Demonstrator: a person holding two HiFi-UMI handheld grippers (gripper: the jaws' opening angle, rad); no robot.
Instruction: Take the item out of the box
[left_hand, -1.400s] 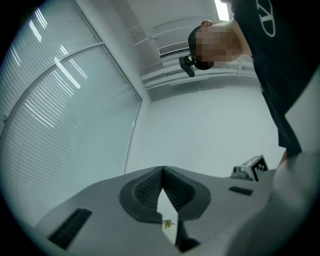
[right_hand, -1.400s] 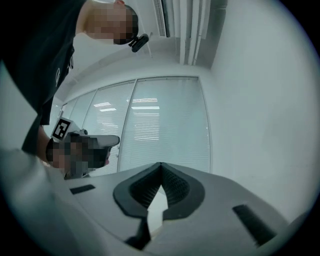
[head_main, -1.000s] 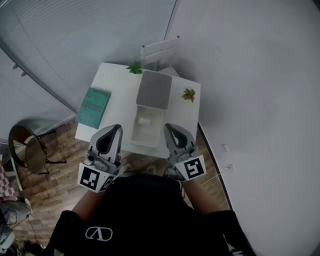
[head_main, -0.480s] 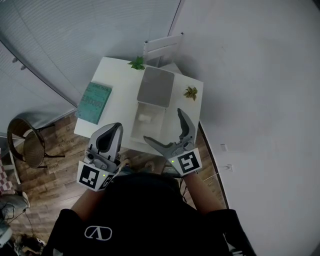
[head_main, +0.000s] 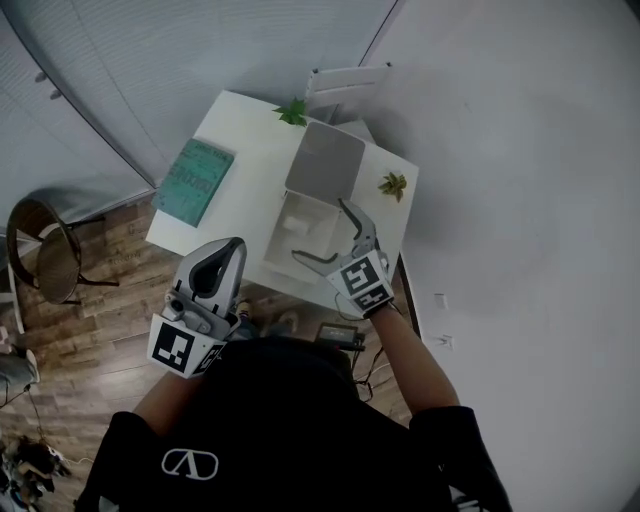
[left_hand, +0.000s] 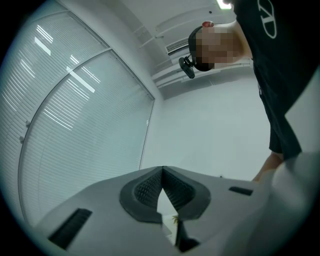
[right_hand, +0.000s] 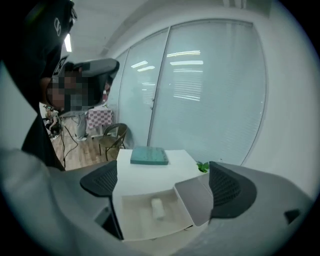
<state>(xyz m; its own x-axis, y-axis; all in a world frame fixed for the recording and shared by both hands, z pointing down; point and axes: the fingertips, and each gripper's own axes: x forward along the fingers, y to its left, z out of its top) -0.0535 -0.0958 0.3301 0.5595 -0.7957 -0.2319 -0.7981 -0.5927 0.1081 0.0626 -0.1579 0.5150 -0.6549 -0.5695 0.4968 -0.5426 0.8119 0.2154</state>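
The right claw (head_main: 320, 232) (right_hand: 162, 186) is released: its two jaws stand wide apart and the pads press on nothing. In the head view it hangs over the near end of the open white box (head_main: 283, 262), one jaw pointing toward the lid and the other across the box. In the right gripper view the box (right_hand: 131, 220) shows in the gap between the spread jaws, beyond them.

The left claw (head_main: 230, 247) (left_hand: 161, 171) is clenched: the pad tips meet and nothing sits between them. It is held off the near edge of the surface (head_main: 238, 140), well apart from the box and left of the right claw.

The item (head_main: 291, 227) (right_hand: 157, 208), a small white piece, lies on the floor of the box, untouched. The grey lid (head_main: 325, 160) (right_hand: 195, 199) lies open at the far end of the box.

Other things on the surface:
- A teal book (head_main: 195, 182) (right_hand: 149, 155) lies flat, left of the box.
- One small green plant (head_main: 293, 112) (right_hand: 202, 166) stands at the far edge.
- A second plant (head_main: 393, 184) stands right of the lid.

A round chair (head_main: 40, 262) stands on the wooden floor (head_main: 100, 330) to the left.
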